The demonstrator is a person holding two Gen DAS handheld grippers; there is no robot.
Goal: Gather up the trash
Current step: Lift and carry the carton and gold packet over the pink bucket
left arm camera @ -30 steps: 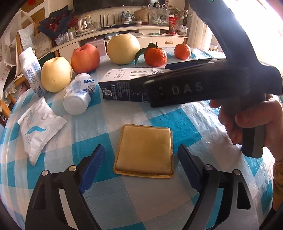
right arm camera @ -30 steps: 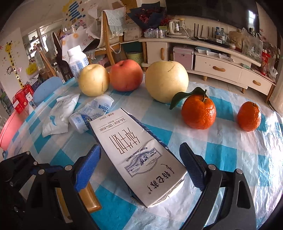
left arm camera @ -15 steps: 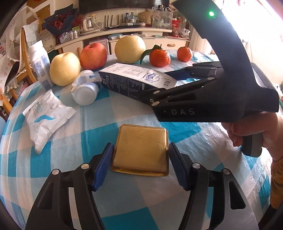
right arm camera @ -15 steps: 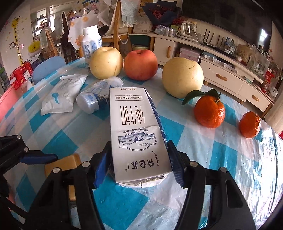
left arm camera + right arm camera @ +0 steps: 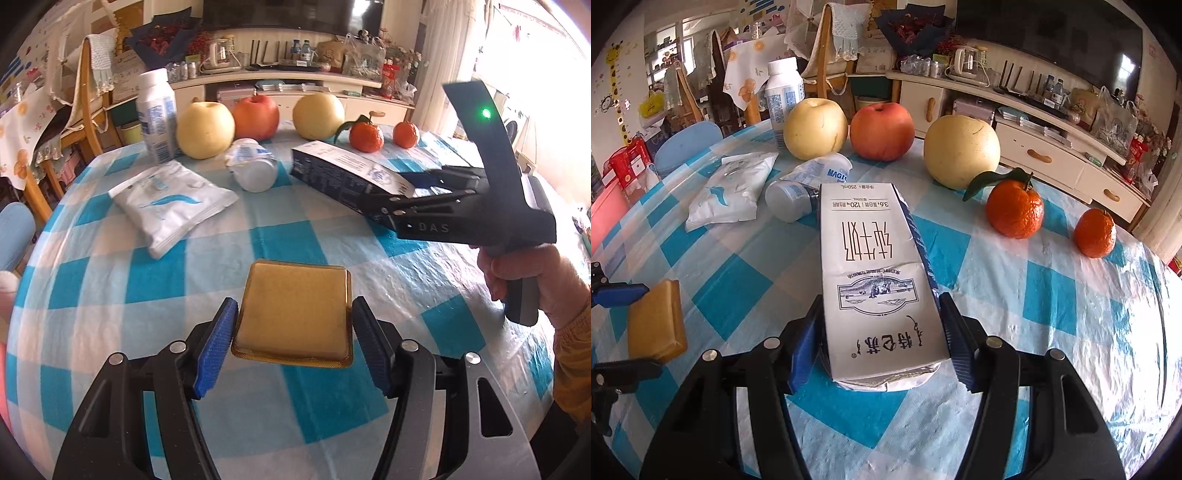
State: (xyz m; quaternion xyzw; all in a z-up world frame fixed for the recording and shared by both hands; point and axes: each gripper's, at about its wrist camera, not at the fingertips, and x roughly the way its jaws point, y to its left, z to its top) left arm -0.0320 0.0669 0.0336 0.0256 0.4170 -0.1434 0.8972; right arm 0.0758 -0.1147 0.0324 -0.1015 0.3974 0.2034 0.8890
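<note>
Left wrist view shows the left gripper [image 5: 293, 345] clamped on a flat golden packet [image 5: 293, 314], its blue pads pressing the packet's two side edges while it looks raised just off the checked tablecloth [image 5: 110, 280]. Right of the packet, the right gripper [image 5: 881, 343] is closed about halfway on a white milk carton [image 5: 875, 273], holding its near end with the far end tilted clear of the cloth.

Beyond the carton lie a white pouch [image 5: 173, 203] and a toppled small bottle [image 5: 253, 166]; behind those stand a tall white bottle [image 5: 157, 114], two pears, an apple [image 5: 256, 116] and two mandarins.

The risks, as I judge them: the packet is thin and gripped only by its rims, so it could buckle or slide out if tilted. The carton is held at one end, so its weight may lever it loose or squeeze out leftover milk. Swinging it could also knock the toppled bottle.
</note>
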